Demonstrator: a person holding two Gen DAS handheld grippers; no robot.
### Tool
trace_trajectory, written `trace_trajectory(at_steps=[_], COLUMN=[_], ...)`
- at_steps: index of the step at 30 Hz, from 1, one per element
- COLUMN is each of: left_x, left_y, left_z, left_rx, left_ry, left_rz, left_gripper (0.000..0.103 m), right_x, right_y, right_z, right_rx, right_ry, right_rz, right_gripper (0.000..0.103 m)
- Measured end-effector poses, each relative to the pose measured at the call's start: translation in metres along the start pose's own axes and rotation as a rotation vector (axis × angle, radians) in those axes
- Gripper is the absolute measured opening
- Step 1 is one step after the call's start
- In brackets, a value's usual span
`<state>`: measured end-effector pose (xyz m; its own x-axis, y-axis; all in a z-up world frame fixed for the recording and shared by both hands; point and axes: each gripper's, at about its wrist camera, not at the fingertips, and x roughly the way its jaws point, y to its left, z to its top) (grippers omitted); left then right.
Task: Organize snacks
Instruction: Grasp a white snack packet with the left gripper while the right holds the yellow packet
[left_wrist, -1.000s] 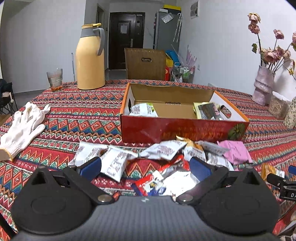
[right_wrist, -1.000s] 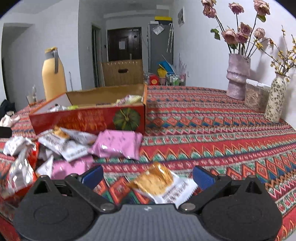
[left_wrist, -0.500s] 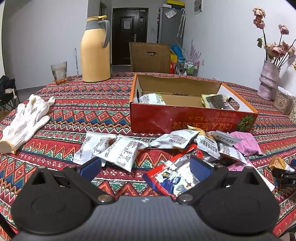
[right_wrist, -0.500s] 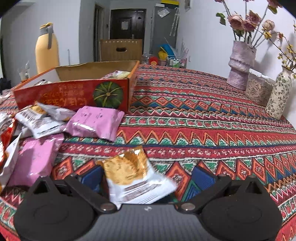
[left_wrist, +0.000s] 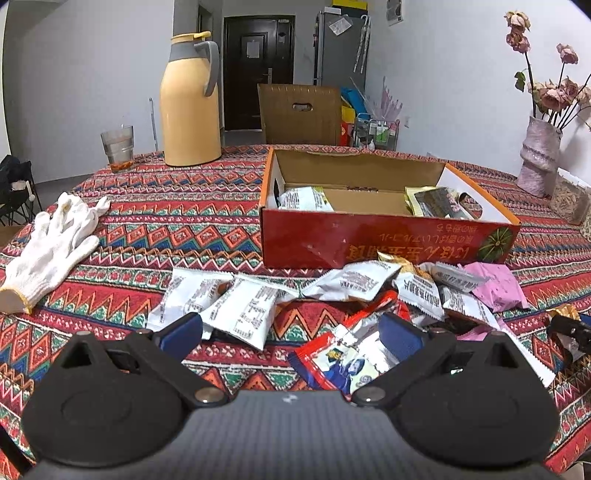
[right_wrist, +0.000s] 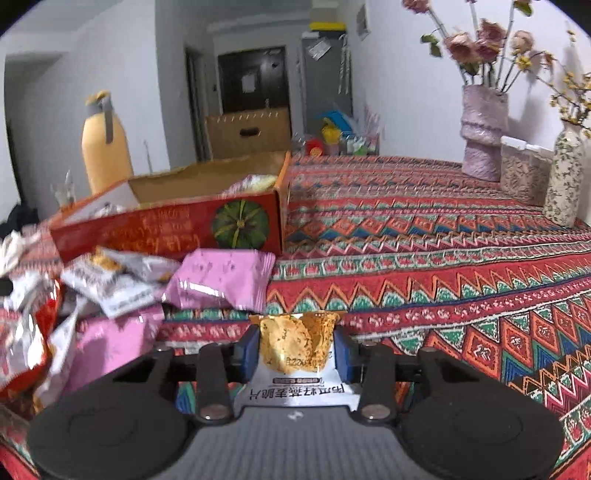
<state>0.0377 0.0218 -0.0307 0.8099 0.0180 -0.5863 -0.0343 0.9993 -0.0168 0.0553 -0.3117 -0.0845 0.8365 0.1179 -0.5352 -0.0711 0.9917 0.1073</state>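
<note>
While right gripper (right_wrist: 297, 354) jaws just closed grasping one golden packet (right_wrist: 295, 347), left gripper (left_wrist: 291, 332) released, one box (left_wrist: 369, 240).

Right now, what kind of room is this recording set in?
Probably a home dining area: a table under a red patterned tablecloth, a yellow thermos jug, a grey refrigerator beside a dark entry door.

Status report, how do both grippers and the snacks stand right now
Right gripper jaws just closed, shut on cracker packet. Left gripper open, empty, over snack pile. Red box ahead-left, pink packet lies between.
</note>
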Motion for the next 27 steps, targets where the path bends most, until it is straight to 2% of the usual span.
trace_trajectory(at_steps=[7, 17, 21, 27], left_x=[-0.001, 0.022, 0.040, 0.066], left_y=[0.020, 0.074, 0.085, 0.081], left_z=[0.005, 0.016, 0.024, 0.030], left_rx=[0.009, -0.021, -0.038, -0.004], left_ry=[-0.020, 0.015, 0.041, 0.073], left_rz=[0.059, 0.172, 0.188, 0.177], left_gripper=[0.103, 0.103, 0.103, 0.100], right_x=[-0.004, -0.006, -0.008, -0.011], right_y=[0.009, 0.015, 0.016, 0.018], right_z=[0.004, 0.004, 0.004, 0.004], right_rx=[0.046, 0.063, 0.075, 0.084], right_ry=[-0.050, -0.058, -0.064, -0.069], right_rz=[0.011, -0.018, -0.043, -0.074], right_gripper=[0.040, 0.040, 0.040, 0.040])
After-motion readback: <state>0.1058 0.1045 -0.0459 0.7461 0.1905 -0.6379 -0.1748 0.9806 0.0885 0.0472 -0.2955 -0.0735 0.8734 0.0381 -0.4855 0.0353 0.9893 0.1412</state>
